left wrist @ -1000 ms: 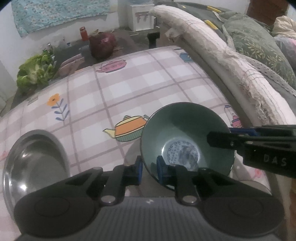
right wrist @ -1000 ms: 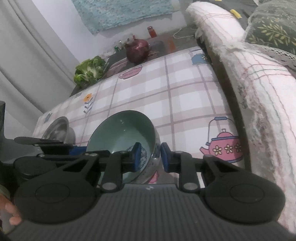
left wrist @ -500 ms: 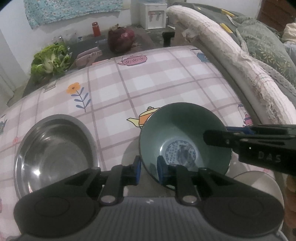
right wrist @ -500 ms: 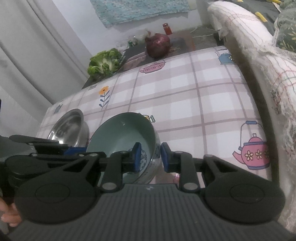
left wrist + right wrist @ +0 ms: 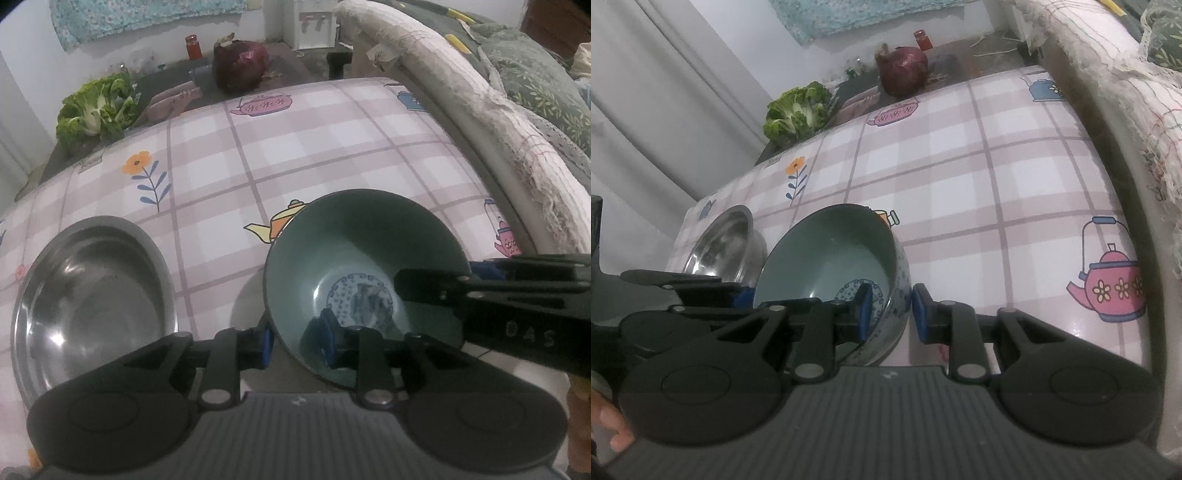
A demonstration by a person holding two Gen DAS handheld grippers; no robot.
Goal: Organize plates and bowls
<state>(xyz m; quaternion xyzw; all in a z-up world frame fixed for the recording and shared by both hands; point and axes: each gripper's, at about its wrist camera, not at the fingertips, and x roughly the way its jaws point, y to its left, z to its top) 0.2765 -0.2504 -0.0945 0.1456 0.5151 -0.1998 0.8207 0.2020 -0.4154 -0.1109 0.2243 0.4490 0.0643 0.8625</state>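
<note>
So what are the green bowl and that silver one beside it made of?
The green bowl looks like glazed ceramic: glossy teal inside, a blue printed medallion at the bottom and blue pattern outside. The silver bowl looks like polished stainless steel, going by its mirror-like grey reflections.

We read only one marking: the pale letters "DAS" on the black body of the right hand-held gripper (image 5: 436,291), at four o'clock in the left wrist view.

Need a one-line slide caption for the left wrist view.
Both grippers straddle the green bowl rim beside a steel bowl on the checked tablecloth.
</note>
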